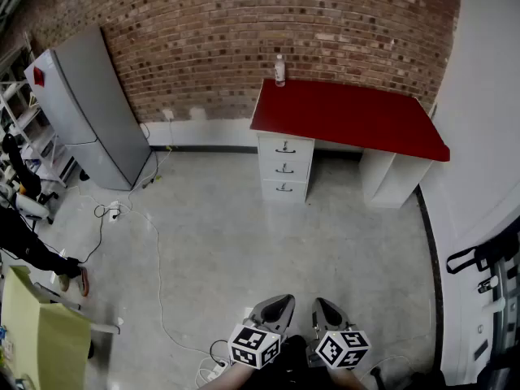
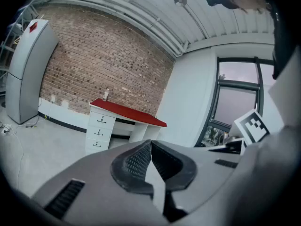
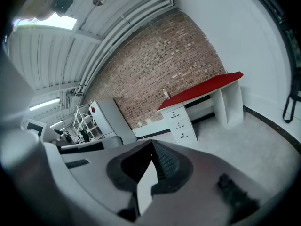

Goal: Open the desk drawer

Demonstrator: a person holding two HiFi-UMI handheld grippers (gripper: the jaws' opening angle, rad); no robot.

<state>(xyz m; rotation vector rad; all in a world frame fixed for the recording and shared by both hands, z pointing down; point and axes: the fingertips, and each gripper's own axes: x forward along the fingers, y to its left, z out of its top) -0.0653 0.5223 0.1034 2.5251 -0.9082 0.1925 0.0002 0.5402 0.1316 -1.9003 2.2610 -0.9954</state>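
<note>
A white desk with a red top (image 1: 349,116) stands against the brick wall, far across the floor from me. Its three stacked drawers (image 1: 284,169) are all closed, each with a small dark handle. The desk (image 2: 127,113) also shows small in the left gripper view, and the same desk (image 3: 200,94) in the right gripper view. My left gripper (image 1: 280,303) and right gripper (image 1: 322,307) hang side by side at the bottom of the head view, both shut and empty, well short of the desk.
A clear bottle (image 1: 279,70) stands on the desk's back left corner. A grey refrigerator (image 1: 85,108) stands at the left wall. Cables (image 1: 154,258) and a power strip trail over the concrete floor. A person (image 1: 32,250) and a yellow-green seat (image 1: 41,331) are at the left edge.
</note>
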